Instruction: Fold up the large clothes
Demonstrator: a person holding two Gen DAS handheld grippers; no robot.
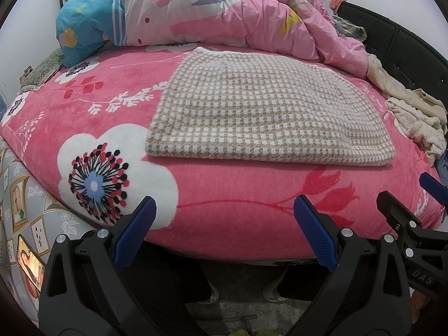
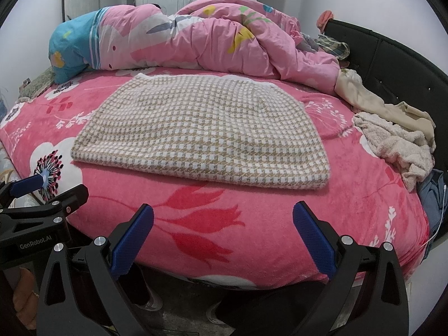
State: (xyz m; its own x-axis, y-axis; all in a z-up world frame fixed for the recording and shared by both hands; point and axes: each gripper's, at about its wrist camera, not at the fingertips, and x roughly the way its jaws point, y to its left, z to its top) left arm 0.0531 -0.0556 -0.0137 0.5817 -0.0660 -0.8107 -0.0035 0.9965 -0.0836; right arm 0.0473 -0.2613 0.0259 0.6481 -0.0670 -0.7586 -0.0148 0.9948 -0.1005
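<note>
Folded houndstooth garment (image 1: 268,109), beige and white, lying flat at the centre of the frame on a bed covered by a pink floral blanket (image 1: 224,196); its folded edge faces the cameras. Left gripper (image 1: 224,218), lower centre of the left wrist view: jaws spread wide, blue pads bare, nothing held, poised off the near edge of the bed and apart from the garment. Right gripper (image 2: 224,224), lower centre of the right wrist view: likewise wide open and empty. Each gripper also appears at the lower corner of the other's view. Upper frame: a crumpled pink quilt (image 1: 224,19) with a blue end, heaped behind the garment, not touching its near edge. Right of frame: a pile of cream fleece and beige clothes (image 2: 397,140) beside a dark padded headboard (image 2: 392,64), near the garment's right side but separate. Lower left of the left view: a patterned grey sheet (image 1: 25,210) at the bed's side.
</note>
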